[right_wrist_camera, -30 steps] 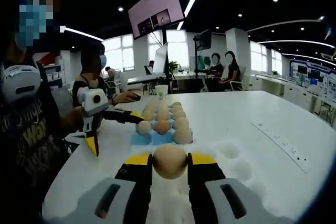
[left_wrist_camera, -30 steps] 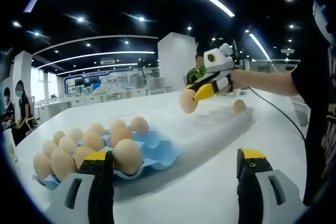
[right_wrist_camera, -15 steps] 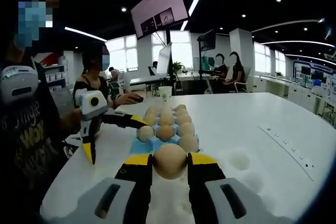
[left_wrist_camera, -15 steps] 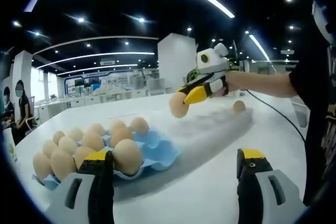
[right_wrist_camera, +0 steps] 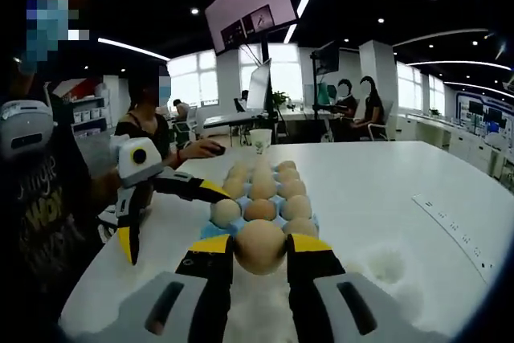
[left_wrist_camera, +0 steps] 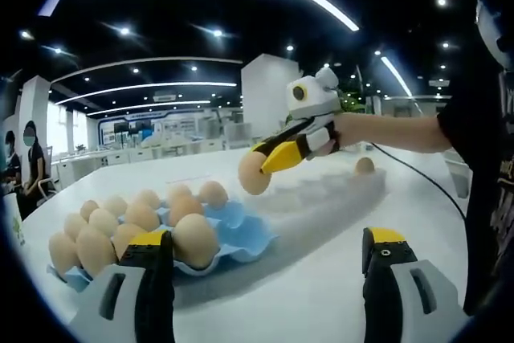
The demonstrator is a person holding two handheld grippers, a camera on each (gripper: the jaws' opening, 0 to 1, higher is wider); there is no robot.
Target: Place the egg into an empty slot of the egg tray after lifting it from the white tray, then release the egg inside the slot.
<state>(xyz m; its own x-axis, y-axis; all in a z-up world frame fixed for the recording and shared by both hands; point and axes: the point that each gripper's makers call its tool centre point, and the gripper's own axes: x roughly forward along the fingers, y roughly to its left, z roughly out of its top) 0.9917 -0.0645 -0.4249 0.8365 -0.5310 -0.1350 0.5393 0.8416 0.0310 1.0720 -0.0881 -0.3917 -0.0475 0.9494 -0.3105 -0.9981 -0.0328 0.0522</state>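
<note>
In the right gripper view my right gripper [right_wrist_camera: 259, 249] is shut on a brown egg [right_wrist_camera: 259, 245], held just short of the blue egg tray [right_wrist_camera: 214, 228], which holds several eggs. From the left gripper view that same right gripper [left_wrist_camera: 265, 162] comes in from the right with the egg [left_wrist_camera: 254, 173] above the near end of the white tray [left_wrist_camera: 321, 202], close to the blue egg tray [left_wrist_camera: 241, 234]. One more egg [left_wrist_camera: 365, 165] lies at the white tray's far end. My left gripper [left_wrist_camera: 269, 271] hangs open over the table in front of the egg tray, and appears again at the left [right_wrist_camera: 165, 214].
A person's arm [left_wrist_camera: 401, 128] holds the right gripper. A white cup [right_wrist_camera: 260, 140] stands on the table beyond the egg tray. People sit at desks in the background. A power strip [right_wrist_camera: 454, 230] lies on the table to the right.
The right gripper has carried the egg leftward along the white tray, nearer the blue egg tray, which looms larger in the right gripper view. The left gripper has stayed put.
</note>
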